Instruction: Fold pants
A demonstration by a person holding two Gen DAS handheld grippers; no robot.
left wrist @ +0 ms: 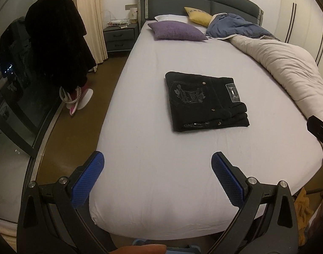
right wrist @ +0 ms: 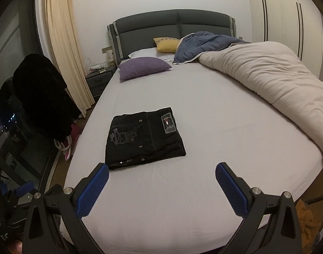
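Blue-padded left gripper (left wrist: pixel 157 165) and right gripper (right wrist: pixel 161 176), both spread wide and empty, hover over the foot of the bed (left wrist: pixel 140 190). Black jeans (left wrist: pixel 206 100), folded into a compact rectangle, lie ahead at mid-mattress, long axis crosswise; they sit left of the right gripper's line, probably nearer it.

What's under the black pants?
The folded pants lie on the pale bed sheet. Only sheet shows around them; whatever is directly beneath is covered by the pants.
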